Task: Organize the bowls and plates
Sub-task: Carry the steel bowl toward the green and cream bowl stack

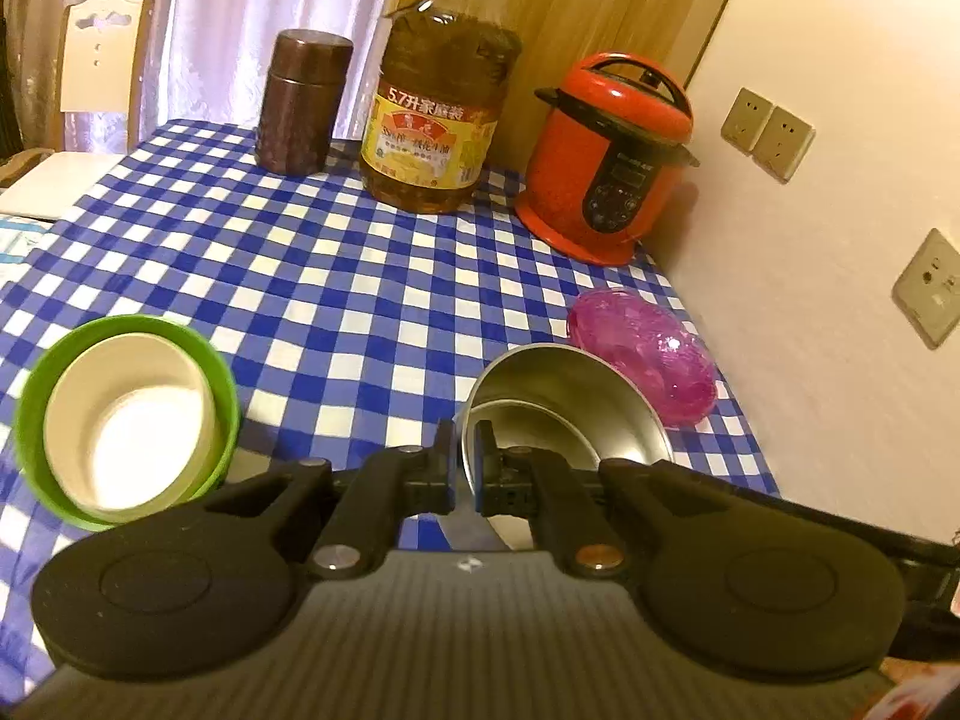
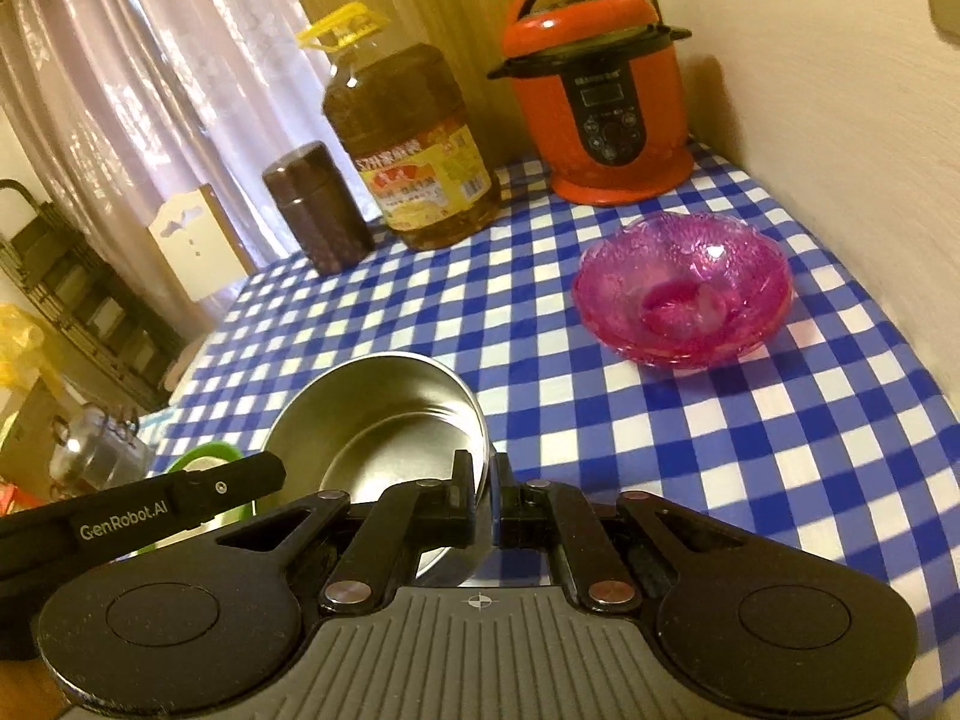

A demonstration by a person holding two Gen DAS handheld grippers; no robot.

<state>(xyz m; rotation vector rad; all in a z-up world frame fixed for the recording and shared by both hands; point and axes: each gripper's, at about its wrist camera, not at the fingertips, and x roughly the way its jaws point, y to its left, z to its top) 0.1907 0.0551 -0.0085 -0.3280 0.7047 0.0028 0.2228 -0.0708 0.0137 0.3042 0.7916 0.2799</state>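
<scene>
A steel bowl (image 1: 570, 408) is held tilted over the checked table, and it also shows in the right wrist view (image 2: 384, 414). My left gripper (image 1: 463, 456) is shut on its near rim. My right gripper (image 2: 483, 480) is shut on its right rim. A cream bowl (image 1: 129, 420) sits nested in a green bowl (image 1: 225, 384) at the left. A pink glass bowl (image 2: 684, 288) rests on the table at the right near the wall; it also shows in the left wrist view (image 1: 648, 354), behind the steel bowl.
A red pressure cooker (image 1: 606, 162), a large oil bottle (image 1: 438, 96) and a brown canister (image 1: 300, 102) stand along the table's back. A wall (image 1: 810, 300) with sockets borders the right side. A chair (image 1: 96, 60) stands beyond the far left corner.
</scene>
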